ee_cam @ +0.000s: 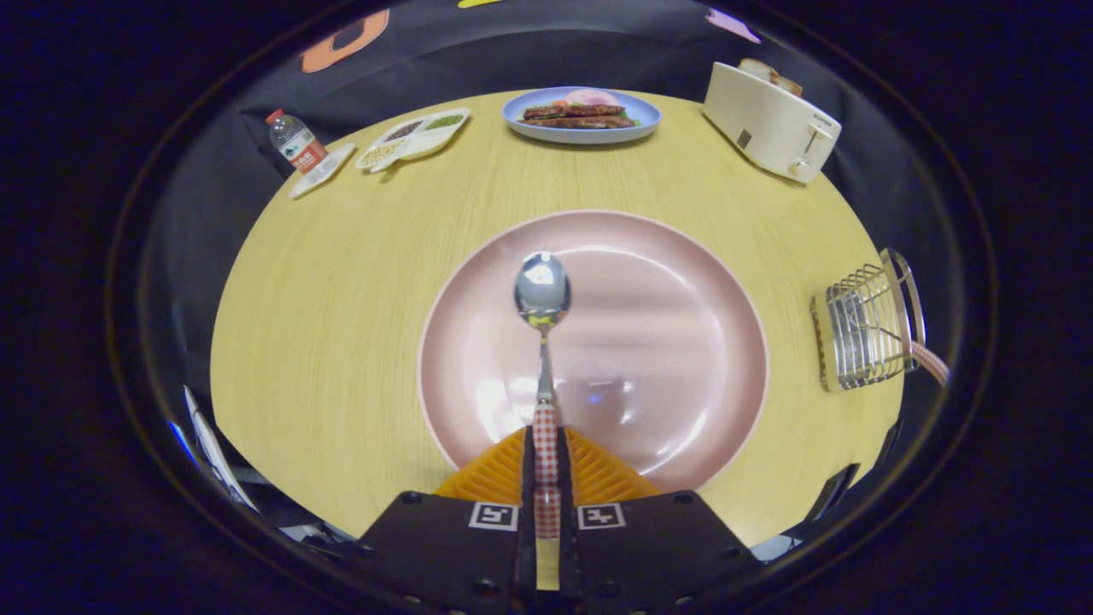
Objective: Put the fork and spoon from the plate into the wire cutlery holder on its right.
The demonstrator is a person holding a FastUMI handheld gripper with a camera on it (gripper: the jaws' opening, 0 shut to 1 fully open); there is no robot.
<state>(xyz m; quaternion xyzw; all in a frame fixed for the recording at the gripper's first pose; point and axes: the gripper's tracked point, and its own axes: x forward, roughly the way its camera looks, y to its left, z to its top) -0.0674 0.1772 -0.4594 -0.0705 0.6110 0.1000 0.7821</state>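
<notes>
My gripper is shut on the red-and-white checked handle of a metal spoon. The spoon points straight ahead from the fingers, its bowl held over the large pink plate, which lies on the round wooden table just beyond the fingers. The wire cutlery holder stands on the table to the right of the plate, near the table's edge. A checked handle sticks out of the holder on its far side, probably the fork's.
At the back of the wooden table sit a blue plate of food, a white toaster with bread in it, a white divided dish of grains and a small water bottle on a white tray.
</notes>
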